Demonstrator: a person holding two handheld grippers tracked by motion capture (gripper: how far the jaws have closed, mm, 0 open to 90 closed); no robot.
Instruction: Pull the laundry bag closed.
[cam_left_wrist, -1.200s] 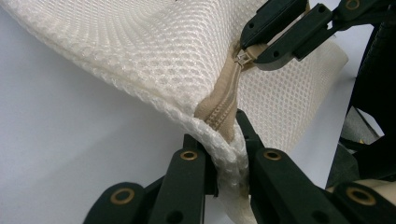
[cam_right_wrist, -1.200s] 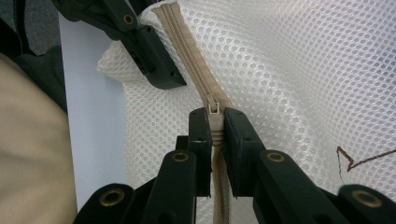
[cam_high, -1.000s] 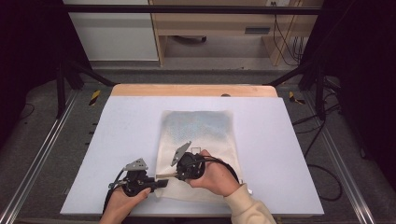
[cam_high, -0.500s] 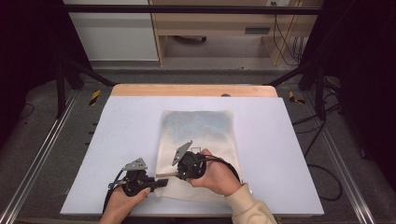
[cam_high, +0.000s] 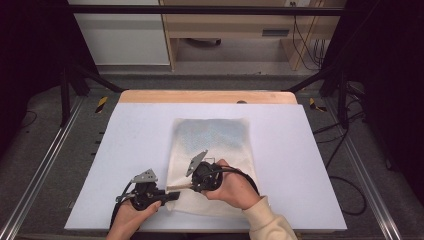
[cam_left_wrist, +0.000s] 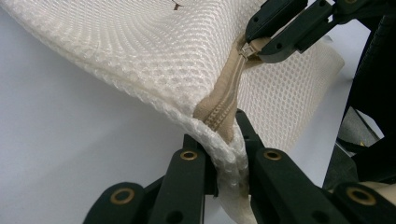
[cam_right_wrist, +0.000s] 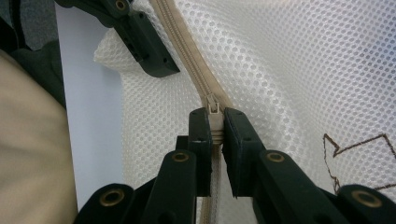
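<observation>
Left gripper view: your left gripper (cam_left_wrist: 223, 154) pinches the mesh bag (cam_left_wrist: 154, 56) at its corner by the zipper (cam_left_wrist: 224, 109). Your right gripper (cam_right_wrist: 213, 140) clamps the zipper pull (cam_right_wrist: 213, 112).

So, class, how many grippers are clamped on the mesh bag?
2. The left gripper pinches the mesh bag at its corner by the zipper's end; the right gripper grips the zipper pull.
</observation>
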